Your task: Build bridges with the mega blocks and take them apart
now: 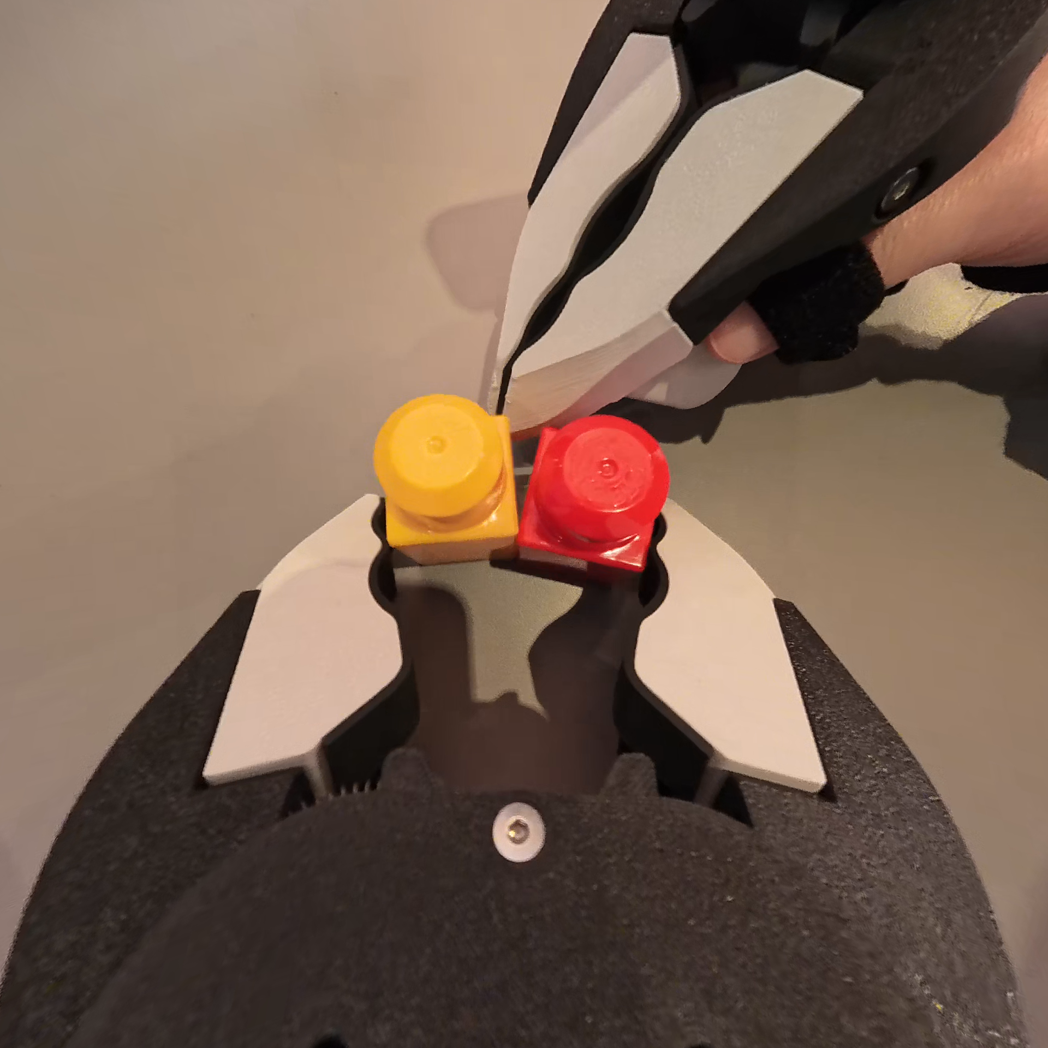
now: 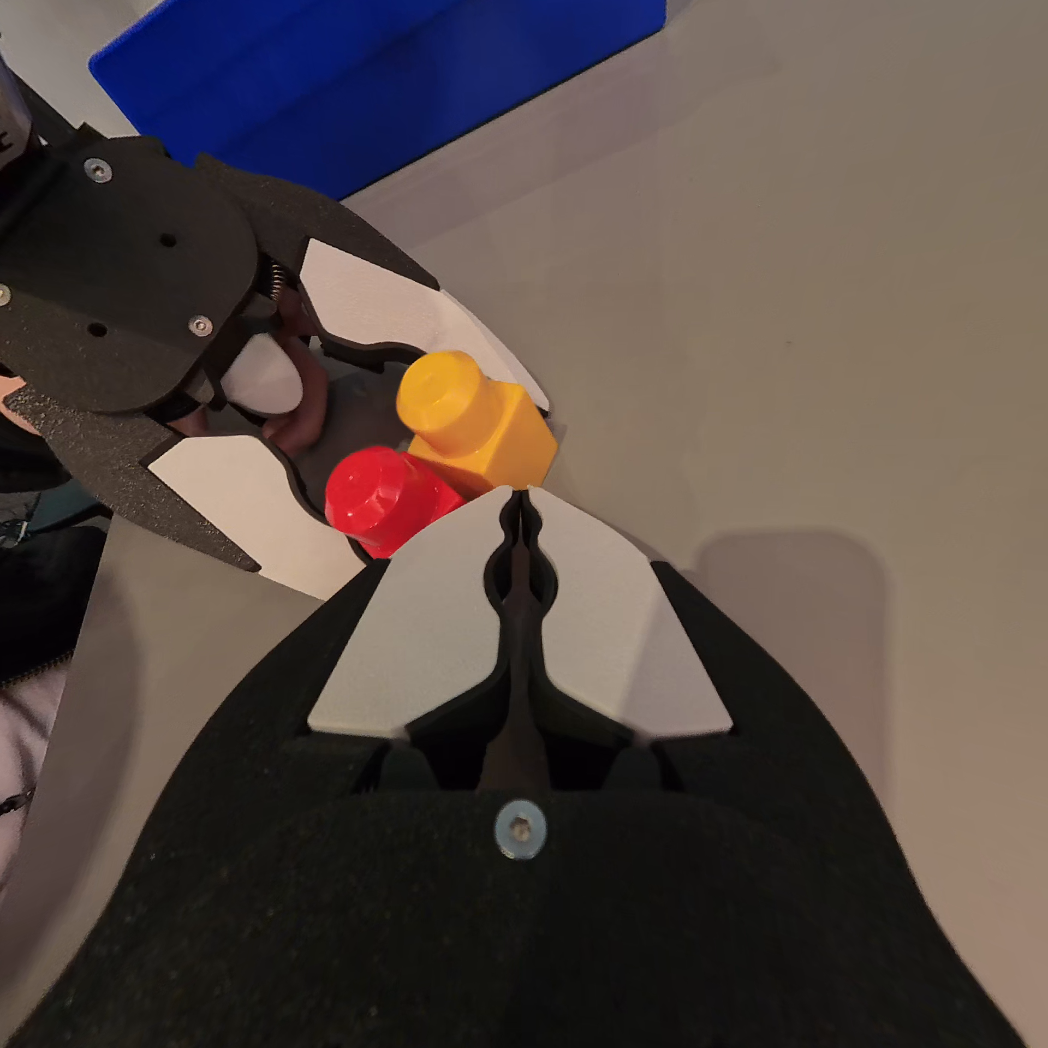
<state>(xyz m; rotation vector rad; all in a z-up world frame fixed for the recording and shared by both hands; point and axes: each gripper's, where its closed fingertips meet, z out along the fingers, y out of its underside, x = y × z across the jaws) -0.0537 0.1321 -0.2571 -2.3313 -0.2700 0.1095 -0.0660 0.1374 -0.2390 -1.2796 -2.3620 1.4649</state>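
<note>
A yellow single-stud block (image 1: 442,465) and a red single-stud block (image 1: 595,487) stand side by side, studs up, on the grey table (image 1: 170,283). My left gripper (image 1: 519,533) is closed around the pair, one finger against each outer side. My right gripper (image 1: 502,405) is shut and empty, its tips touching the far side of the blocks where they meet. In the right wrist view, my right gripper (image 2: 522,490) points at the yellow block (image 2: 482,419) and red block (image 2: 385,499), which sit between the fingers of my left gripper (image 2: 453,482).
A blue bin (image 2: 368,85) stands on the table beyond the left gripper. A person's hand with a black finger sleeve (image 1: 964,215) holds the right gripper. Bare table (image 2: 794,283) lies to the right of the blocks.
</note>
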